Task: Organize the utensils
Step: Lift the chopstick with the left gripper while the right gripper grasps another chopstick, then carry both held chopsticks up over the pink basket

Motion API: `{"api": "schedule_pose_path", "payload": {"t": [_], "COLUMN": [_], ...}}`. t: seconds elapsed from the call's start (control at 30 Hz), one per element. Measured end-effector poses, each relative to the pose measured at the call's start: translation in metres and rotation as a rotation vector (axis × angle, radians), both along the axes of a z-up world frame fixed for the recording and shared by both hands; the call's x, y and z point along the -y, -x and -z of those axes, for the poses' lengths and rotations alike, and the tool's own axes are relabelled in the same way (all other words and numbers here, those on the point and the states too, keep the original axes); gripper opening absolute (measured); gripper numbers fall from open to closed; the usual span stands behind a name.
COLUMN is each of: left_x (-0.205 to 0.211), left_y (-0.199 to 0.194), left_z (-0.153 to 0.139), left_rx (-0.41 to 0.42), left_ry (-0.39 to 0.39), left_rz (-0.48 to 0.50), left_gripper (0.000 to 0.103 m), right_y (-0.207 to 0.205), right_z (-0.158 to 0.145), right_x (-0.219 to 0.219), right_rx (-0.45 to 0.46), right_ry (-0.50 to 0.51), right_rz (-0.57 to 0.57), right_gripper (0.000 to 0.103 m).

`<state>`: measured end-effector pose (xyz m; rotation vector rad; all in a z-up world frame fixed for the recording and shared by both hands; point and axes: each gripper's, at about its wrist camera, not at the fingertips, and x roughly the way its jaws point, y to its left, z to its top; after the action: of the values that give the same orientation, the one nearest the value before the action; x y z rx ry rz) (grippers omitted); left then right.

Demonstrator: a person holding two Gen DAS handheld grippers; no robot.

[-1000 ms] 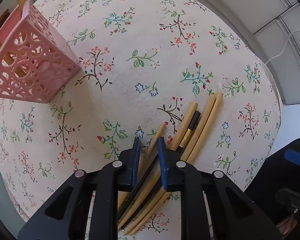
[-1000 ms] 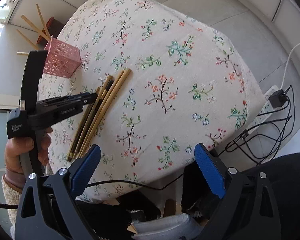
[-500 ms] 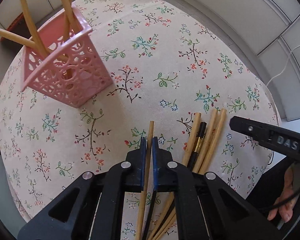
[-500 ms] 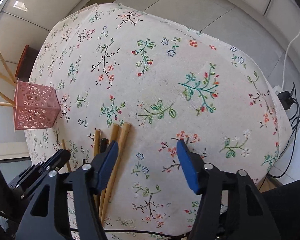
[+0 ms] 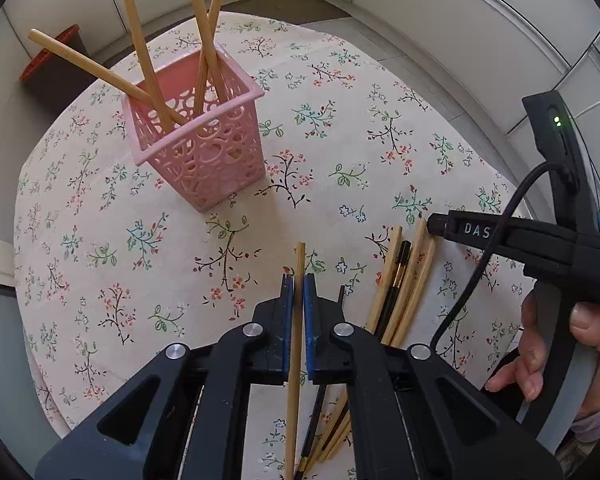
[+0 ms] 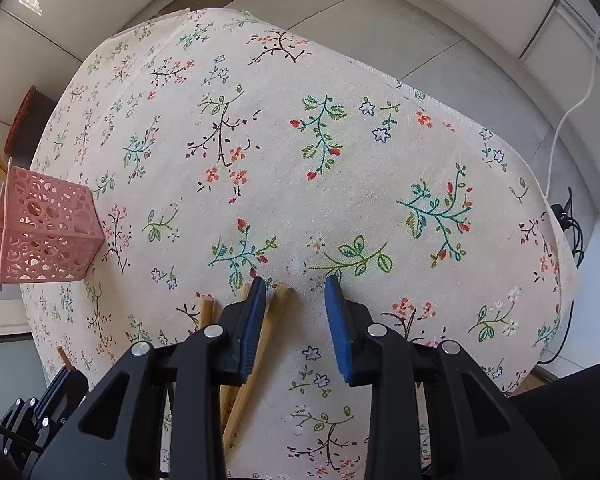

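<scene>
Left claw [image 5: 299, 280] clamped on one chopstick [image 5: 296, 344]; right claw [image 6: 295, 286] closing, half-wide, one chopstick of the bundle [image 6: 256, 360] between its fingers.

Lower ends of loose chopsticks [image 5: 396, 292] behind left tongs [image 5: 299, 280].

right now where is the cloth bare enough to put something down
Bare cloth lies between the pink basket and the loose chopsticks, and across the far stretch of the tablecloth. It is crowded around those chopsticks, where the right tongs are closing and the left tongs grip one chopstick.
</scene>
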<state>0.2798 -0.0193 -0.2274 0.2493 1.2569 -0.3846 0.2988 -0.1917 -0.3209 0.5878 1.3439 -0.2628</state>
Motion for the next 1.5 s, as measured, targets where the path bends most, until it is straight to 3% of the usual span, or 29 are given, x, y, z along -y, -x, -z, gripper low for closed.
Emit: {"api": "schedule_pose_path", "payload": {"t": [0.23, 0.3, 0.33, 0.37, 0.5, 0.8, 0.93, 1.27, 1.5], "left_x": [-0.008, -0.009, -0.010, -0.011, -0.019, -0.040, -0.037, -0.026, -0.028], "left_y": [0.020, 0.025, 0.028, 0.030, 0.040, 0.080, 0.094, 0.095, 0.082], "left_z": [-0.035, -0.040, -0.044, -0.048, -0.062, -0.113, -0.139, -0.209, -0.240], "left_rx": [0.062, 0.082, 0.093, 0.103, 0.145, 0.269, 0.309, 0.424, 0.457], "left_ry": [0.009, 0.012, 0.016, 0.021, 0.035, 0.135, 0.148, 0.170, 0.156], "left_rz": [-0.017, -0.028, -0.035, -0.044, -0.076, -0.177, -0.179, -0.172, -0.176], "left_gripper": [0.004, 0.004, 0.004, 0.004, 0.004, 0.005, 0.004, 0.004, 0.004], "right_y": [0.010, 0.012, 0.013, 0.014, 0.030, 0.081, 0.098, 0.103, 0.085], "right_z": [-0.001, -0.001, 0.001, 0.000, -0.010, -0.115, -0.159, -0.266, -0.316], "right_x": [-0.015, -0.021, -0.021, -0.020, -0.008, -0.009, -0.010, -0.001, 0.002], "right_rx": [0.033, 0.065, 0.079, 0.097, 0.177, 0.510, 0.608, 0.817, 0.924], "right_ry": [0.058, 0.085, 0.062, 0.056, -0.063, -0.012, 0.025, 0.071, 0.082], "right_rz": [-0.036, -0.066, -0.085, -0.088, -0.109, -0.347, -0.427, -0.460, -0.448], "right_gripper": [0.032, 0.025, 0.013, 0.009, 0.008, 0.008, 0.008, 0.008, 0.008]}}
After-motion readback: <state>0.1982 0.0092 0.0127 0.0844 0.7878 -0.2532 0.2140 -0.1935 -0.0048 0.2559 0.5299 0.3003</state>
